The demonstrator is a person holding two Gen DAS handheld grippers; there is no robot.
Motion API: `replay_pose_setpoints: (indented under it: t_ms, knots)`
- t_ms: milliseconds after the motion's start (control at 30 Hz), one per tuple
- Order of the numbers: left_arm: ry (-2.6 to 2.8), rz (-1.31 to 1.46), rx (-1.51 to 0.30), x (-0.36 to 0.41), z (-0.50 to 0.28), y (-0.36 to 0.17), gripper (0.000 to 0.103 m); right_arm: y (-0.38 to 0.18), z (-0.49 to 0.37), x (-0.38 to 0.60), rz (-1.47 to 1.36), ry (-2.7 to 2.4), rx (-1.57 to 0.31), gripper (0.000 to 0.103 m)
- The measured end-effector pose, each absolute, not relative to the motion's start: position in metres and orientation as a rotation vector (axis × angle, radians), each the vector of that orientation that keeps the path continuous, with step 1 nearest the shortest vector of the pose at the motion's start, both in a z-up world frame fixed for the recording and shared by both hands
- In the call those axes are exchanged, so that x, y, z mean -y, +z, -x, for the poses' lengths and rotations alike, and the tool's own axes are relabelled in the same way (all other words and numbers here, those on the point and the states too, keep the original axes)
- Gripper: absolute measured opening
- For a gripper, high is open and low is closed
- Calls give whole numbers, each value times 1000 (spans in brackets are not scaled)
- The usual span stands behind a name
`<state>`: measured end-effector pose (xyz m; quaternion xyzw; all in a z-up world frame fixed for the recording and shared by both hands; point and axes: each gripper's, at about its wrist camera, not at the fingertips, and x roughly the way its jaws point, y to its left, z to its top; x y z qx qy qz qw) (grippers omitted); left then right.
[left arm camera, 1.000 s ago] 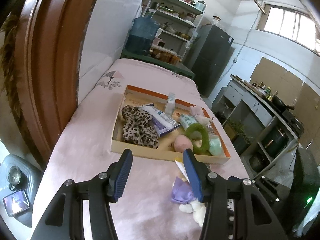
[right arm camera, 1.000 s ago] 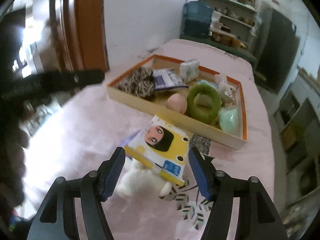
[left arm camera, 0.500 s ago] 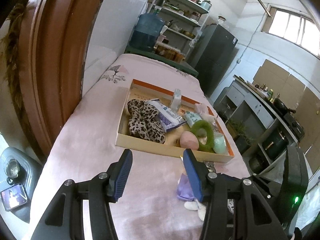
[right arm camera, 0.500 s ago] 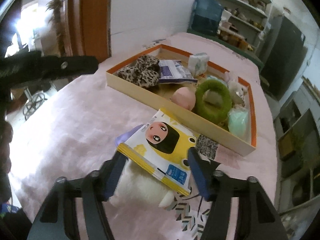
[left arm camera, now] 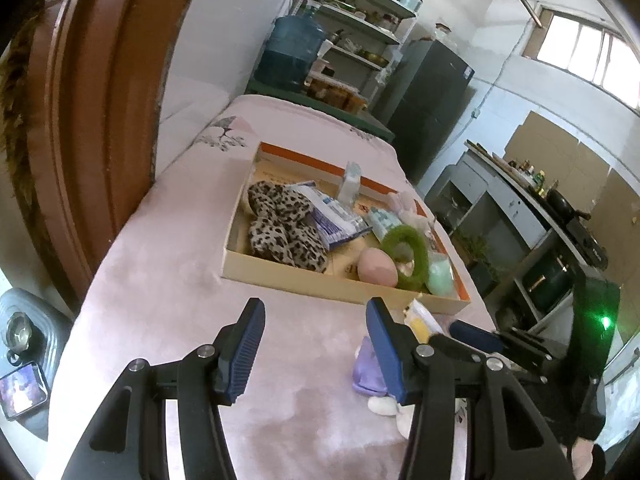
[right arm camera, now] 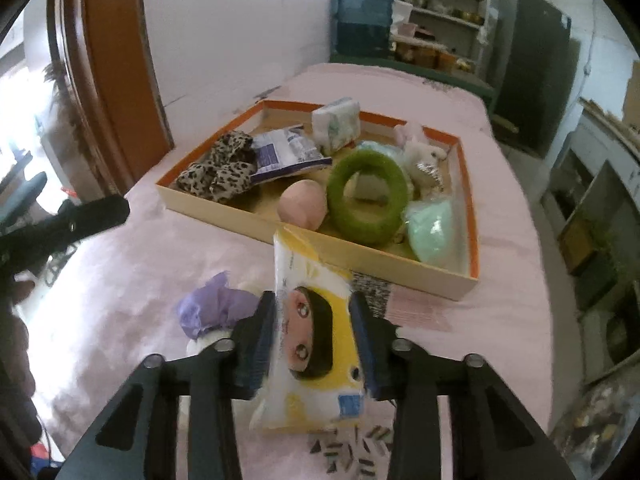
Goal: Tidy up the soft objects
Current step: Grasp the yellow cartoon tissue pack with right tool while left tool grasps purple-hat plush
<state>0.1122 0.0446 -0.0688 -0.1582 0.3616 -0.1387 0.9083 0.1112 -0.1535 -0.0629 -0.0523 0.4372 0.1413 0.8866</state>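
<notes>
Right gripper (right arm camera: 313, 336) is clamped on the tissue pack (right arm camera: 310, 344), low center of frame. Left gripper (left arm camera: 312, 344) hangs open, empty. Next up, probably carrying it into the tray (right arm camera: 256, 224).

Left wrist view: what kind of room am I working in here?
Most likely a home kitchen or pantry area: open shelves of pots and jars, a big blue water jug, a dark fridge, and a counter with bottles and a pan on the right.

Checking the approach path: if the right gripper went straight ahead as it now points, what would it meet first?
The right gripper, shut on the yellow tissue pack, points at the tray's near wall. The pack's front end would probably reach that wall first, or pass just over it toward the pink ball; height is unclear.
</notes>
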Motion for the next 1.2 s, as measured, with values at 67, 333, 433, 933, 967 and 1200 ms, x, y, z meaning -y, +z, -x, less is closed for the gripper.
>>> replay_pose_setpoints:
  t_ms: [67,333,433,933,967,1200]
  knots:
    - [-290,318,-755,-41,-112,-71,52,-66,-116,151,106,318,-913,14]
    - [-292,295,-784,-33,-111,-79,52,-75,-119,143,198,282,-930,33]
    - [-300,288,-795,-28,-110,-82,52,-79,-118,144,224,275,-937,34]
    - [-381,242,-855,19,-89,-102,52,-66,-117,190,-73,291,-931,14]
    - [-381,248,-860,22,-89,-103,52,-64,-113,196,-98,292,-920,14]
    - [-413,298,-899,43,-97,-117,53,-58,-95,207,-143,321,-883,14]
